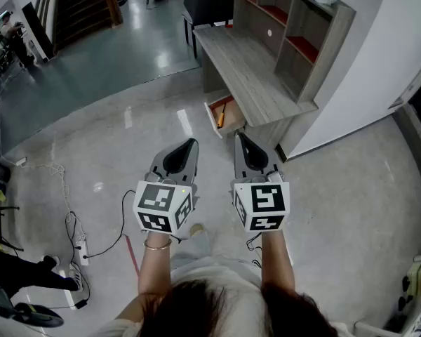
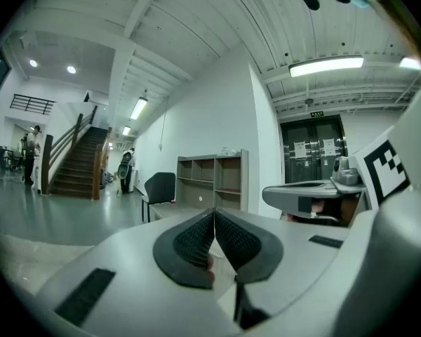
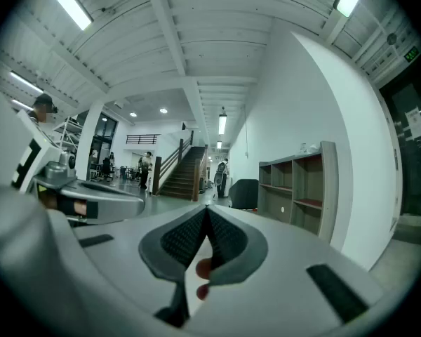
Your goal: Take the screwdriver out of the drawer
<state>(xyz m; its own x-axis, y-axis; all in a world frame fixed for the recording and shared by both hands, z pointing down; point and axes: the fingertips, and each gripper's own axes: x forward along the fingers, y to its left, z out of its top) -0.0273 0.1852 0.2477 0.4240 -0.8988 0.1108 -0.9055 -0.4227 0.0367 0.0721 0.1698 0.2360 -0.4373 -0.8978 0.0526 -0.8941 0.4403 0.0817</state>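
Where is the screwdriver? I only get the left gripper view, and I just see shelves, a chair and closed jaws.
Observer: The head view shows the drawer under the desk pulled open, an orange-handled screwdriver lying inside.
Operator: Are we touching it?
Observer: No; the left gripper and the right gripper are both held in the air, short of the drawer.
Operator: Is the other one open?
Observer: No; the right gripper view shows its jaws together, nothing between them.

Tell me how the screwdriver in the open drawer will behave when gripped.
The screwdriver looks slim and rod-like, so it is probably stiff and light. Its orange handle seems rounded, so it may roll across the floor of the drawer if nudged. It is too small here to judge grip texture.
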